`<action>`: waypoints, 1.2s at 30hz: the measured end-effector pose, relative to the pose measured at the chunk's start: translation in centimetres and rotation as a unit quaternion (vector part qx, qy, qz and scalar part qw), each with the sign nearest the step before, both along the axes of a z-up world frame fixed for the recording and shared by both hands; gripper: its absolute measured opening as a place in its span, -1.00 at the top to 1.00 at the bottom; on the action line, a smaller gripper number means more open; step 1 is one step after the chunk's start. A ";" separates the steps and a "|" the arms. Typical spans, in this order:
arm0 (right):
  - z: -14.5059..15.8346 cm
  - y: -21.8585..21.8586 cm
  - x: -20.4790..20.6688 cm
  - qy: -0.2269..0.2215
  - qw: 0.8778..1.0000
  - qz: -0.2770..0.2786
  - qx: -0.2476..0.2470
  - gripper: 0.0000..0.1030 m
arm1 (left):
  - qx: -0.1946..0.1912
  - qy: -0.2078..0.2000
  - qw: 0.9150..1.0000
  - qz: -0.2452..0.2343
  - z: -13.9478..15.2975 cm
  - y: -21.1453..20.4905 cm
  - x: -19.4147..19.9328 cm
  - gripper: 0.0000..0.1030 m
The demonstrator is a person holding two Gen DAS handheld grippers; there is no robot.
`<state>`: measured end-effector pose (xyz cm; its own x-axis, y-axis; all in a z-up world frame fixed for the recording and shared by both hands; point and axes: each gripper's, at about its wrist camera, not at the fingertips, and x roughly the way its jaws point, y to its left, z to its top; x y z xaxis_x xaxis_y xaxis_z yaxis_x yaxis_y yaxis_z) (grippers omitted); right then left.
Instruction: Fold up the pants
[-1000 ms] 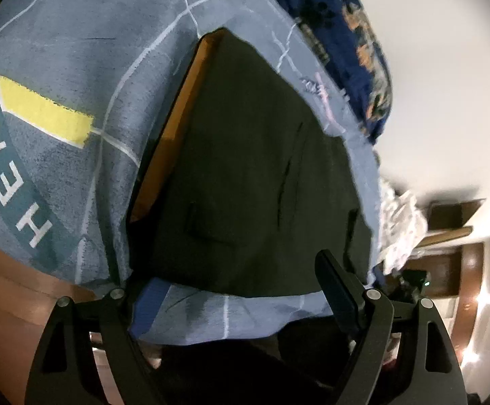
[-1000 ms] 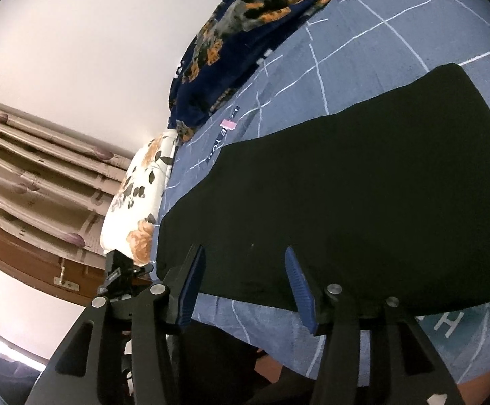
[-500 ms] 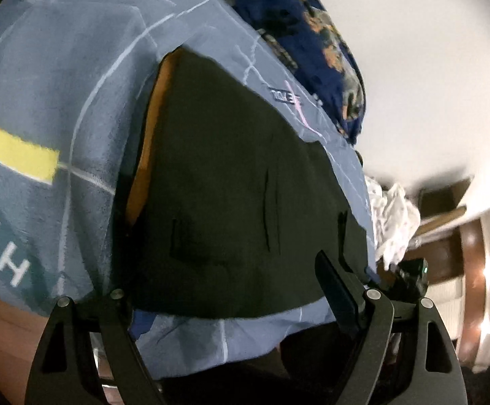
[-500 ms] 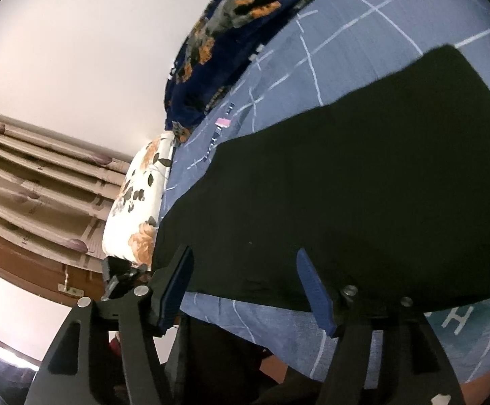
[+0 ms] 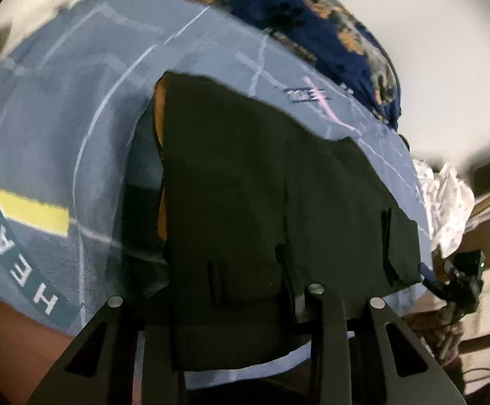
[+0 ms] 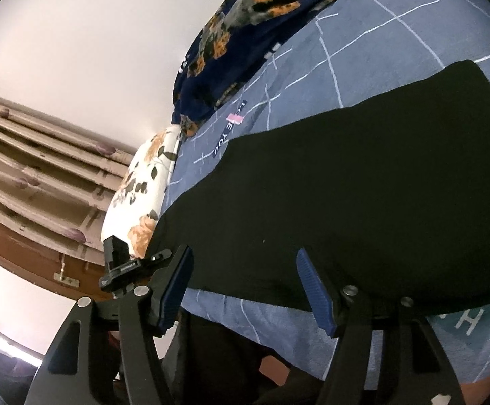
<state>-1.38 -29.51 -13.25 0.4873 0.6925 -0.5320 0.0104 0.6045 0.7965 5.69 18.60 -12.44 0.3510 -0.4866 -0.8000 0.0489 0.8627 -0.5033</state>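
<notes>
Here, the black pants [image 5: 272, 209] are laid flat on a blue bedsheet [image 5: 76, 128] marked with white lines, a yellow bar and white lettering; the waistband end, with belt loops and a pocket slit, is seen nearest the left gripper [image 5: 241, 324], and an orange lining is exposed along the left edge of the cloth. The jaws of the left gripper have just been closing; the near edge of the pants is drawn up between them and is pinched there, with the cloth covering the pads so that the fingertips themselves cannot be made out. In the right wrist view the pants [image 6: 346, 195] are spread as a long dark band across the sheet [image 6: 380, 40]; the right gripper [image 6: 245, 287] is held just over the near edge of the cloth; its jaws have lately been opening and are spread, with the blue ribbed pads [image 6: 312, 290] clear of the fabric and nothing clamped between them. A dark blue floral blanket [image 6: 245, 33] is bunched along the far side of the sheet; a white pillow [image 6: 143, 185] with orange flowers is placed at the corner of the bed, beside striped curtains [image 6: 35, 168]; a plain pale wall [image 6: 93, 33] is seen behind.
</notes>
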 end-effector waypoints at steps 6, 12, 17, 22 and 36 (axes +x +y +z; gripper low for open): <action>0.7 -1.0 0.7 -0.010 0.999 -0.005 0.039 -0.21 | -0.035 -0.081 0.995 -0.044 7.8 -5.4 -0.6 0.41; 1.2 -1.7 2.5 -0.015 0.992 -0.008 0.129 -0.21 | -0.039 -0.131 0.981 -0.138 12.3 -15.7 -0.3 0.40; 0.3 -2.2 4.0 -0.002 0.974 -0.021 0.226 -0.23 | -0.021 -0.149 0.965 -0.217 12.1 -24.2 -0.6 0.40; -0.3 -3.1 4.5 0.002 0.961 -0.034 0.275 -0.28 | 0.015 -0.152 0.947 -0.282 9.8 -31.3 -1.4 0.41; -1.9 -7.0 4.2 0.022 0.951 -0.067 0.300 -0.44 | 0.067 -0.152 0.927 -0.335 6.3 -38.4 -1.7 0.40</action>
